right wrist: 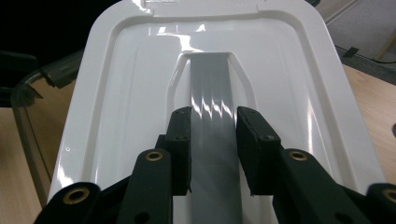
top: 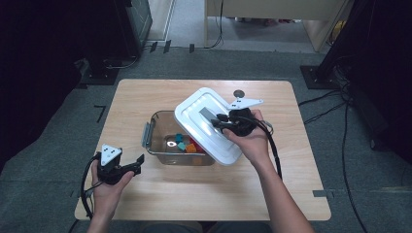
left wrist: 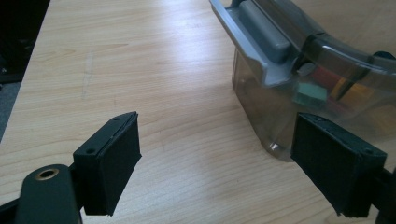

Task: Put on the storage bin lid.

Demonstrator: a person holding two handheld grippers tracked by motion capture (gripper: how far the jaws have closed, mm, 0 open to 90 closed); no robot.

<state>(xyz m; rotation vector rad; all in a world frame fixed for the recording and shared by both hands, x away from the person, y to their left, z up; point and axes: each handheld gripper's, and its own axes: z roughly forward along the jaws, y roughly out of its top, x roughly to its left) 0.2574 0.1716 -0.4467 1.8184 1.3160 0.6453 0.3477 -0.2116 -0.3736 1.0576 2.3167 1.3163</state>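
**Lid held over the open container**

Left to right in the high view. The left gripper hovers above the table at about 8 o'clock from the container, clear of it; its jaws stand wide apart with nothing between them, and the left gripper view shows bare wood between the pads with the container's grey latch just ahead at 1 o'clock. The clear container sits near the table's middle, holding small coloured blocks. The white lid is tilted over the container's right half, toward 2 o'clock, covering that side while the left side is open. The right gripper comes in from 3 o'clock; its jaws are closed to a narrow gap on the lid's grey handle, one pad pressing each side.

Risks, as judged from this pose: the grip is on a smooth, narrow handle and the lid hangs tilted, so it could pivot or slip between the pads. A low edge could catch the container's rim and shift the container, since nothing steadies it.
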